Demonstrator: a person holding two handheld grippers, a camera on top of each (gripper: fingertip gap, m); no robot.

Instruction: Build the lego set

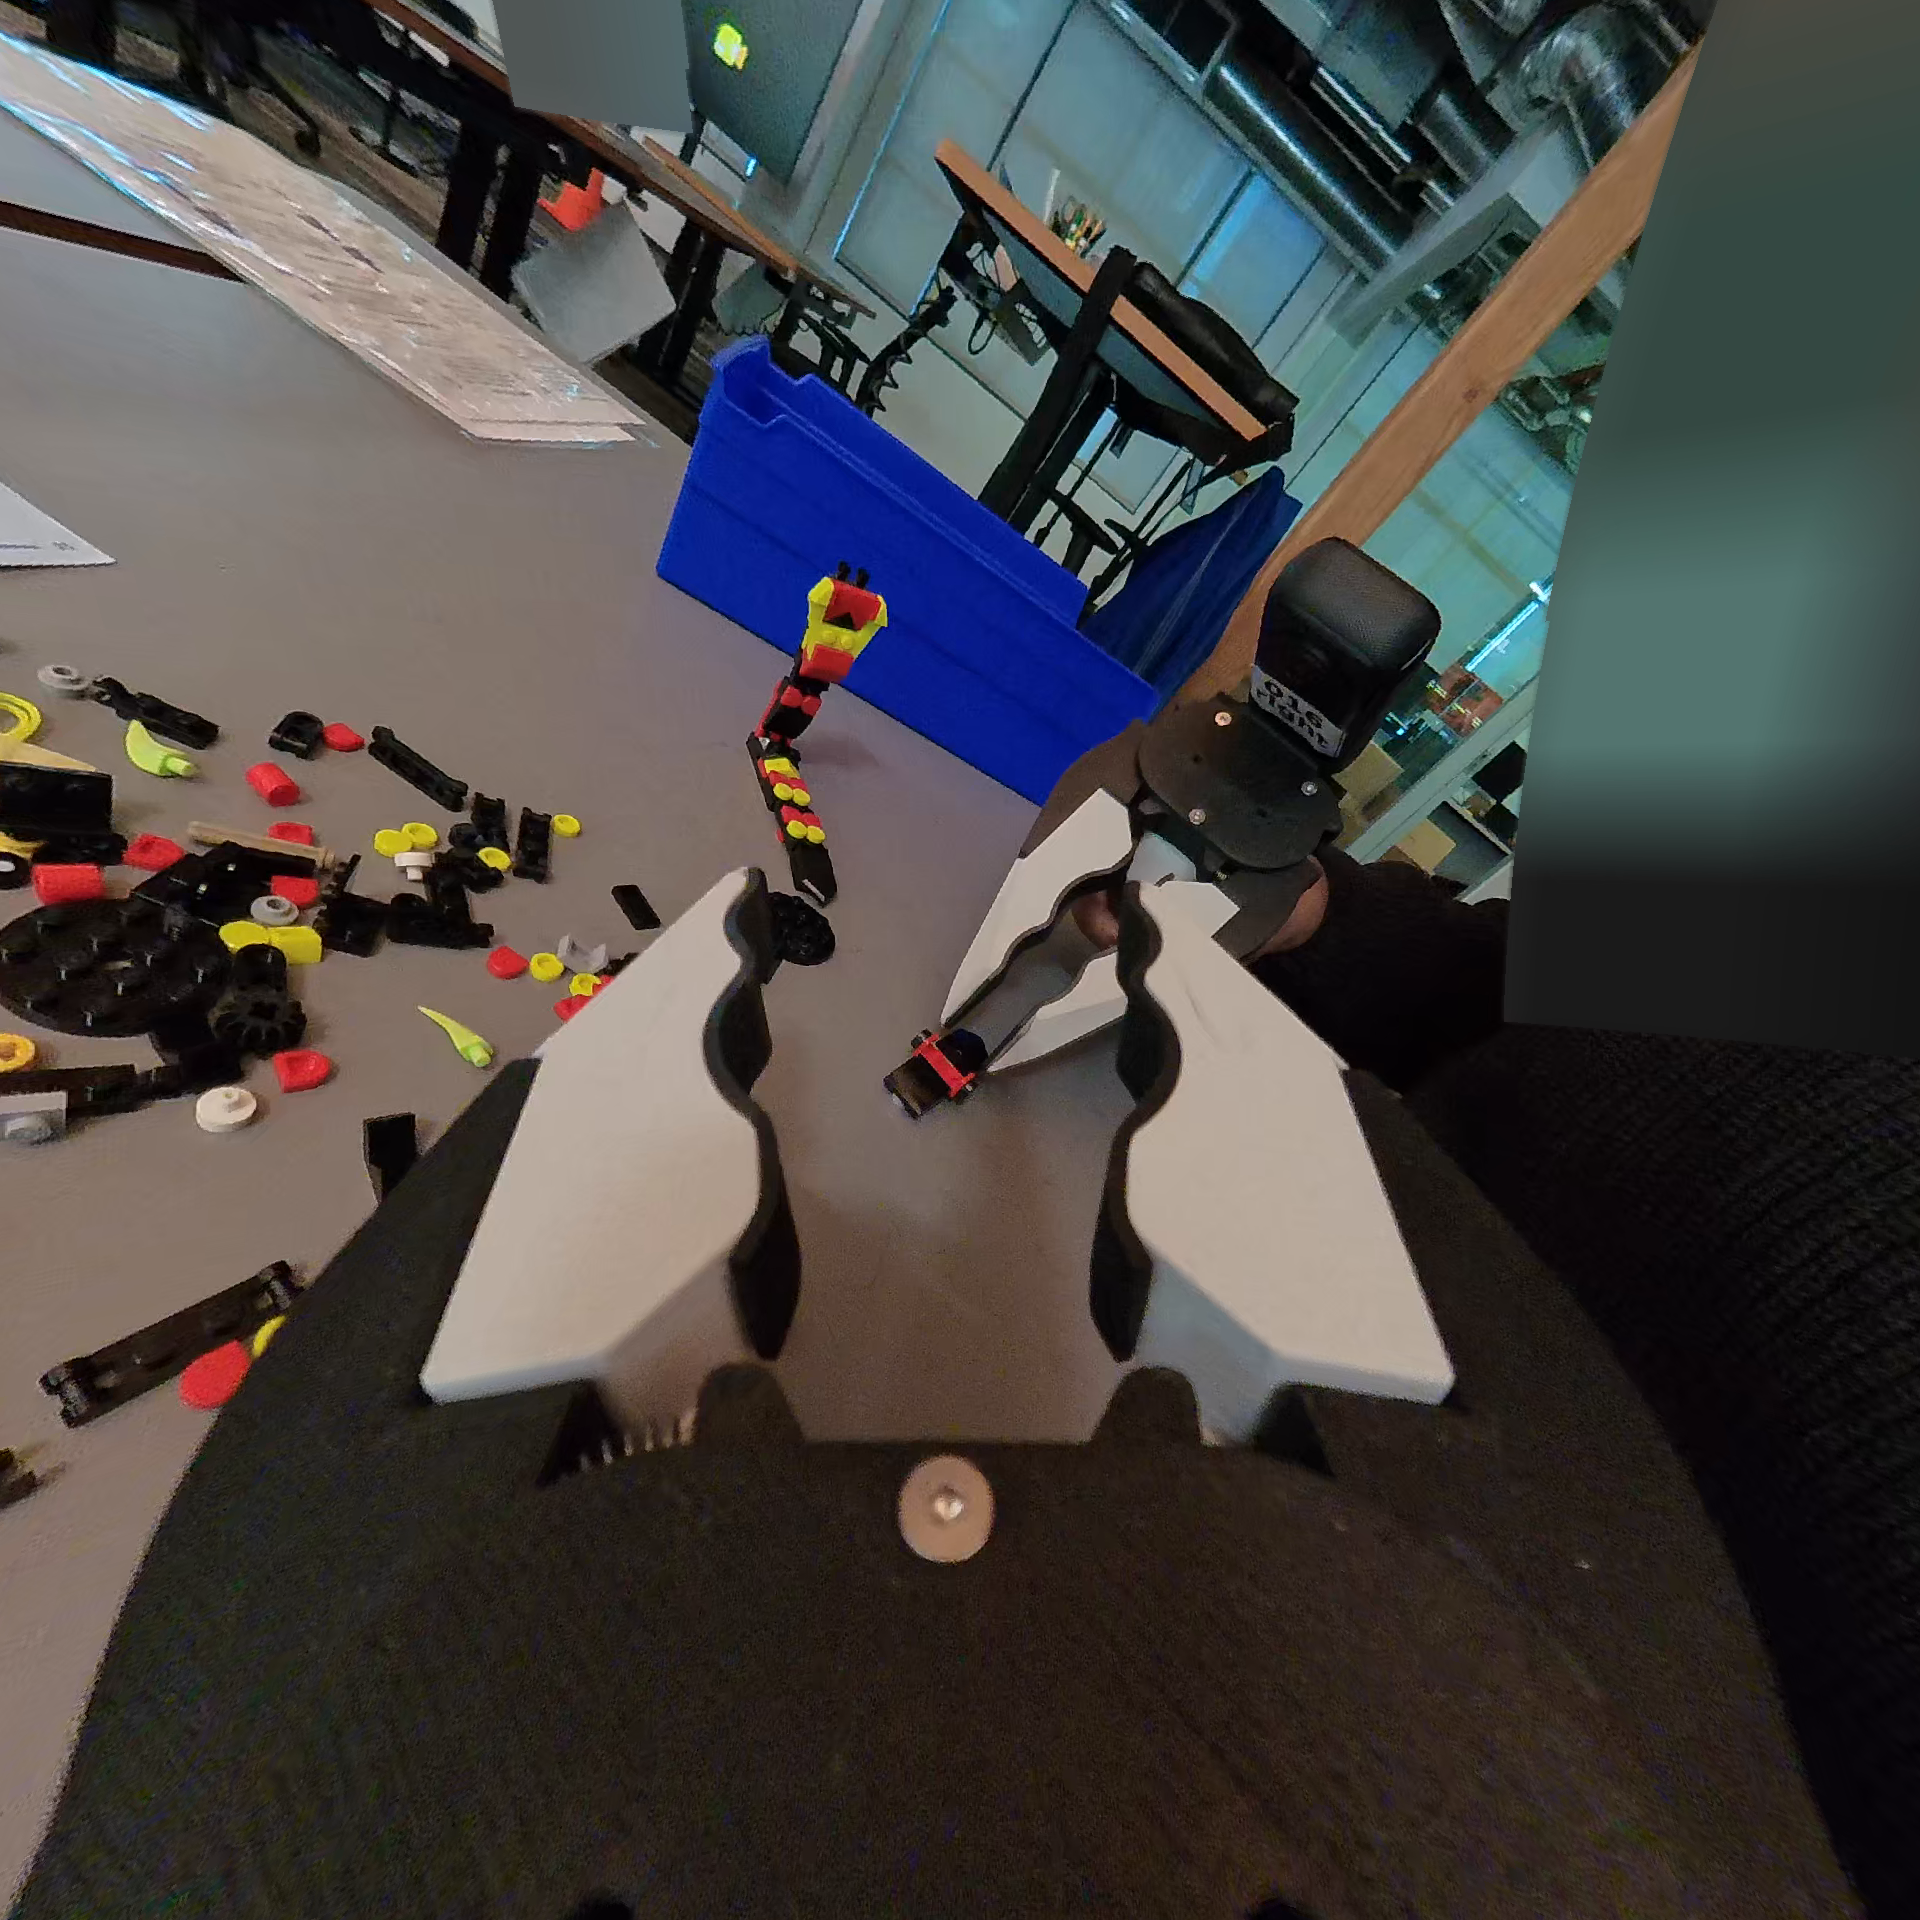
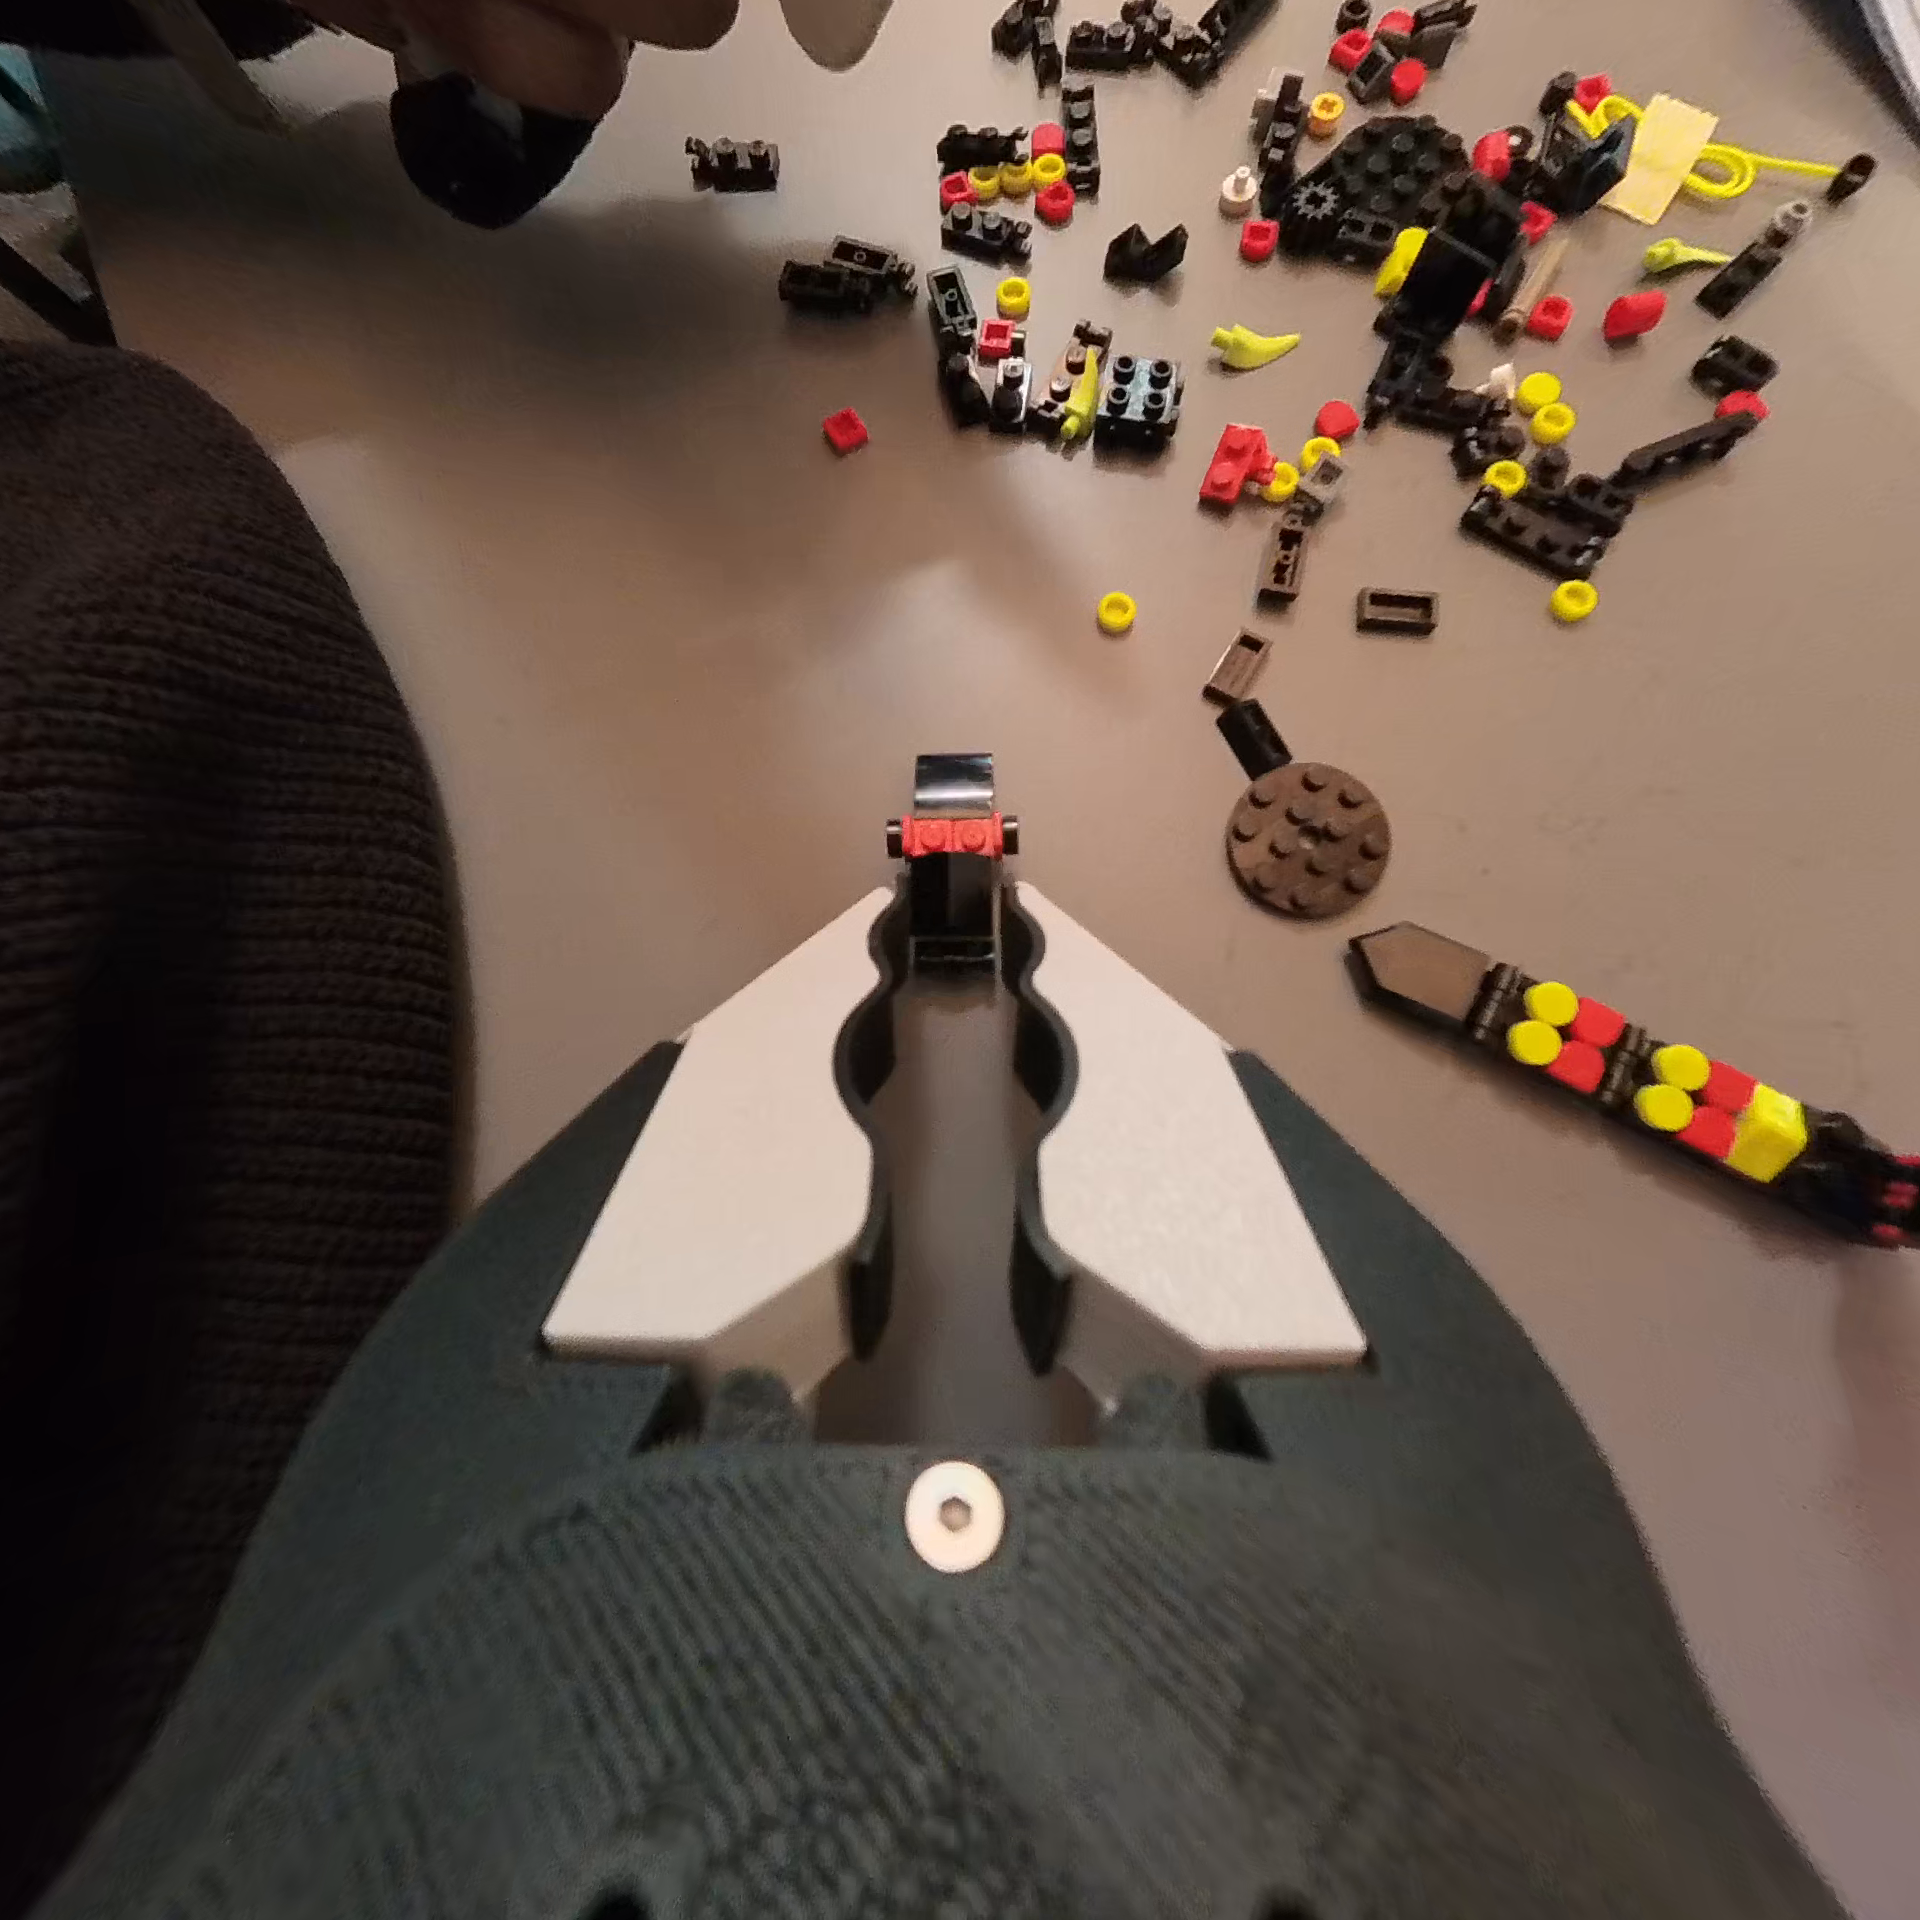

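My right gripper (image 2: 954, 914) is shut on a small black and red lego sub-assembly (image 2: 951, 862), held low over the grey table. It also shows in the left wrist view (image 1: 935, 1070), at the tips of the right gripper (image 1: 992, 1044). My left gripper (image 1: 945, 935) is open and empty, with the held piece just ahead between its fingers. A long black, red and yellow snake-like build (image 1: 800, 769) lies on the table with its head raised; its pointed tail end (image 2: 1621, 1060) lies right of my right gripper. A black round plate (image 2: 1307, 840) lies beside the tail.
Several loose black, red and yellow pieces (image 2: 1351, 312) are scattered over the table, to the left in the left wrist view (image 1: 260, 914). A blue bin (image 1: 894, 582) stands behind the build. Paper sheets (image 1: 343, 260) lie at the far left. A dark sleeve (image 2: 156, 831) fills the left side.
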